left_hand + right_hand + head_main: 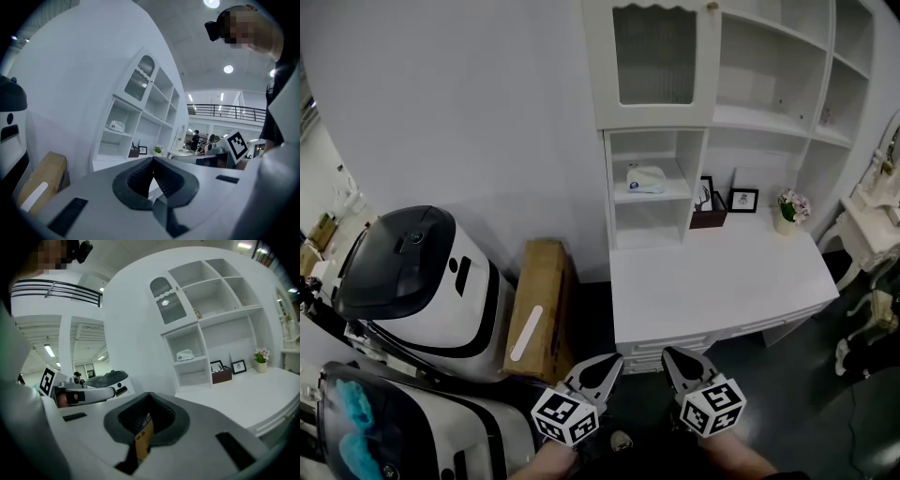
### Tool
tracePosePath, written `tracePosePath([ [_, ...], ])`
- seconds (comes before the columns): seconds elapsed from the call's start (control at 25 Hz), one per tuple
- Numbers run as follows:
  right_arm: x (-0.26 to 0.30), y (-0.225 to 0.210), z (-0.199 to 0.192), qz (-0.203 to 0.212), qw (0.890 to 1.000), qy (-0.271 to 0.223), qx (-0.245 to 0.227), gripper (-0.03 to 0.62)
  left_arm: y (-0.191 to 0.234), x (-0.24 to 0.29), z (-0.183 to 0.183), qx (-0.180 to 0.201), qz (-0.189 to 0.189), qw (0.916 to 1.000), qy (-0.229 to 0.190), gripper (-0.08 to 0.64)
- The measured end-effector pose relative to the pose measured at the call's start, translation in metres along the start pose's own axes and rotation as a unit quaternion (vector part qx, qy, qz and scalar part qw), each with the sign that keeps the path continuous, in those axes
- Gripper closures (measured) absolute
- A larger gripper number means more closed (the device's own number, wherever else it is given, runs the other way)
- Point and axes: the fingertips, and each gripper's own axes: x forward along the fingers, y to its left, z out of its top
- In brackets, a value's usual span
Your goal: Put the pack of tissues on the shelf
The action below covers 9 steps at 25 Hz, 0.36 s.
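The pack of tissues (645, 178) is seen lying on the shelf (678, 190); left gripper (609, 366) and right gripper (672, 360) are held clear, fingers pressed together

A small flower pot (787, 212) and a picture frame (743, 200) are set on the white desk (712, 281). A brown cardboard box (539, 309) is seen beside the desk.

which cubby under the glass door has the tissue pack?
The upper narrow cubby, right below the glass door: the pack lies on its shelf. The lower cubby is bare.
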Motion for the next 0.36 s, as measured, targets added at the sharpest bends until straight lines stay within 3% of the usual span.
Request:
tracePosePath([
  [0.36, -0.0067, 0.0011, -0.0026, -0.001, 1.0, 0.003, -0.001, 0.589, -0.0056, -0.0024, -0.0026, -0.002, -0.001, 1.0, 0.0, 0.555],
])
